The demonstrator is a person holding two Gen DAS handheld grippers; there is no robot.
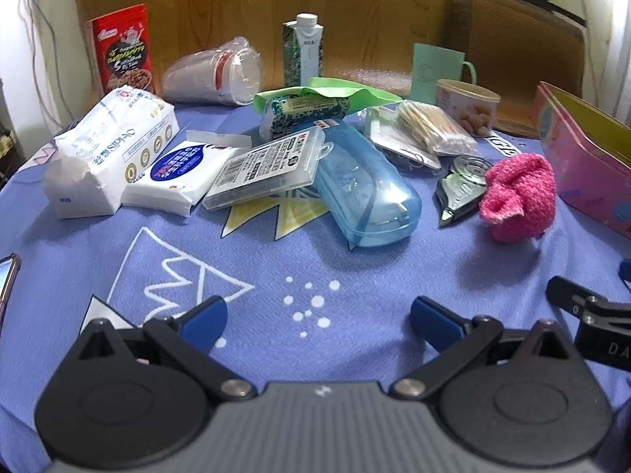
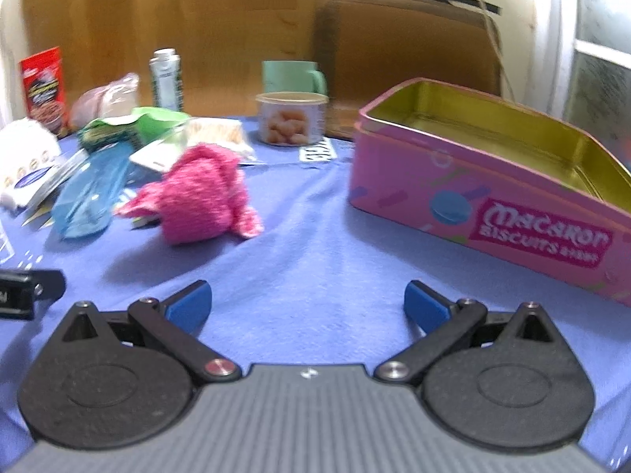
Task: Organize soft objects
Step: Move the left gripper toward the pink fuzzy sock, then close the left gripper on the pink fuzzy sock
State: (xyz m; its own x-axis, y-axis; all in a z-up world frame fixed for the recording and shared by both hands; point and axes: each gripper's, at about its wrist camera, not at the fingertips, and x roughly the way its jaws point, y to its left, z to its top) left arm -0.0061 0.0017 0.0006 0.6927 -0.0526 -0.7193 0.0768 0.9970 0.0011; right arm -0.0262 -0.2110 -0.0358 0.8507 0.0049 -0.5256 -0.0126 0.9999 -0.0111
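Note:
A crumpled pink fuzzy cloth (image 1: 518, 197) lies on the blue tablecloth at the right of the left wrist view; in the right wrist view it (image 2: 201, 197) lies ahead and to the left. An open pink biscuit tin (image 2: 489, 181) stands to the right, empty inside; its corner shows in the left wrist view (image 1: 583, 157). White tissue packs (image 1: 106, 157) lie at the left. My left gripper (image 1: 317, 321) is open and empty over bare cloth. My right gripper (image 2: 307, 303) is open and empty, short of the cloth and the tin.
Clutter fills the table's back: a blue plastic case (image 1: 363, 185), a clear flat box (image 1: 268, 165), cotton swabs (image 1: 430, 130), a correction tape (image 1: 461, 185), a green carton (image 1: 303, 55), a snack cup (image 1: 467, 106), a green mug (image 1: 437, 67), a red packet (image 1: 124, 51). A phone edge (image 1: 6, 276) lies far left.

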